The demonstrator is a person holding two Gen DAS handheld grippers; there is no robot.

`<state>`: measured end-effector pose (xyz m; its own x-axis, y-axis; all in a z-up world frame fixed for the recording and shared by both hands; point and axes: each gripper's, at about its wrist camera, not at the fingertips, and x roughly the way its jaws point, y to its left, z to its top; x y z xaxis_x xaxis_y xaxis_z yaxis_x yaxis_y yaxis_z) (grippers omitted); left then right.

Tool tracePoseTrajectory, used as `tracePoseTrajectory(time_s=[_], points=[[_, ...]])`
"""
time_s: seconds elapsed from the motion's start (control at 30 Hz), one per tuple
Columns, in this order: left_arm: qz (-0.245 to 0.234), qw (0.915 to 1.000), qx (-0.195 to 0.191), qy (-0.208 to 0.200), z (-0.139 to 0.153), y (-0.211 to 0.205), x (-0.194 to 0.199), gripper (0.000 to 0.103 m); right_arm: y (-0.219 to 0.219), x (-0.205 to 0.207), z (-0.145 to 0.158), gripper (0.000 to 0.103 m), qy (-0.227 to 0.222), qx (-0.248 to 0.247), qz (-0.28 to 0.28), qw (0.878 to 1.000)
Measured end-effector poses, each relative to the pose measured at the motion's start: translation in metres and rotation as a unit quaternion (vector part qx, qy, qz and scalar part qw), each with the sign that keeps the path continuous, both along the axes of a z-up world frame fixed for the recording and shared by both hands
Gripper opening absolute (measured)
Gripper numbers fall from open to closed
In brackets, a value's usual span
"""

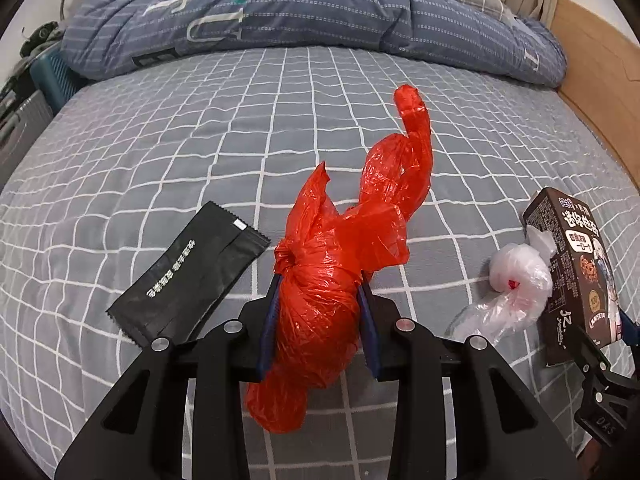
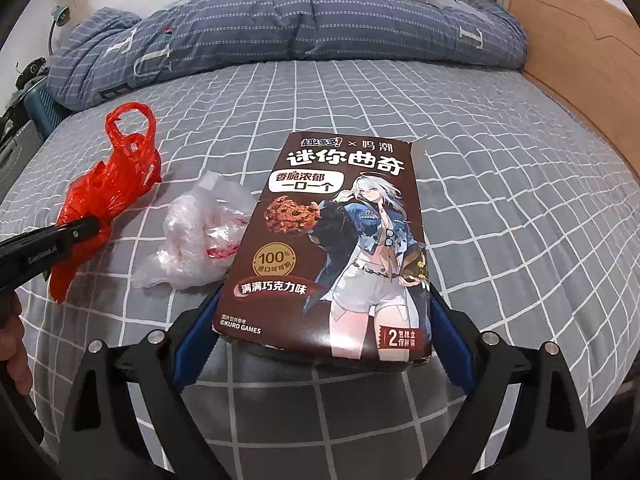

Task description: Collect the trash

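My left gripper [image 1: 319,280] is shut on a knotted red plastic bag [image 1: 324,308], whose handles stick up; the bag also shows in the right wrist view [image 2: 108,184]. My right gripper [image 2: 325,292] is shut on the sides of a brown cookie box [image 2: 340,240], which also shows in the left wrist view [image 1: 576,272]. A crumpled clear plastic bag [image 2: 196,236] lies on the bed between the two; it also shows in the left wrist view [image 1: 516,280]. A black wrapper [image 1: 188,276] lies left of the red bag.
All lies on a grey checked bedsheet [image 1: 200,140]. A rolled blue quilt [image 1: 280,12] lies across the far end. A wooden bed frame [image 2: 580,64] runs along the right. A lamp and clutter [image 1: 36,44] stand off the left edge.
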<state>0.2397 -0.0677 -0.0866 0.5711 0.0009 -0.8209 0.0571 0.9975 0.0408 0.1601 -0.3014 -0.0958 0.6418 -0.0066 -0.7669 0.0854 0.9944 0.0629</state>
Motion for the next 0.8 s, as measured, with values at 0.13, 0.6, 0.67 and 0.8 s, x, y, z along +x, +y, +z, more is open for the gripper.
tracePoseTrajectory(time_s=[0.13,0.6,0.67,0.8], points=[[0.001,1.0,-0.002,-0.002,0.004,0.001,-0.008,0.034,0.0,-0.006,0.004,0.089,-0.003,-0.004,-0.001,1.0],[0.008,0.9996,-0.002,-0.025,0.035,0.005,-0.049,0.034,0.004,-0.034,0.024,0.089,-0.017,0.0,0.003,1.0],[0.009,0.9996,-0.002,-0.027,0.039,0.006,-0.055,0.034,0.005,-0.037,0.027,0.089,-0.019,0.002,0.005,1.0],[0.011,0.9995,-0.004,-0.03,0.047,0.009,-0.069,0.034,0.01,-0.047,0.035,0.089,-0.024,0.0,0.011,1.0]])
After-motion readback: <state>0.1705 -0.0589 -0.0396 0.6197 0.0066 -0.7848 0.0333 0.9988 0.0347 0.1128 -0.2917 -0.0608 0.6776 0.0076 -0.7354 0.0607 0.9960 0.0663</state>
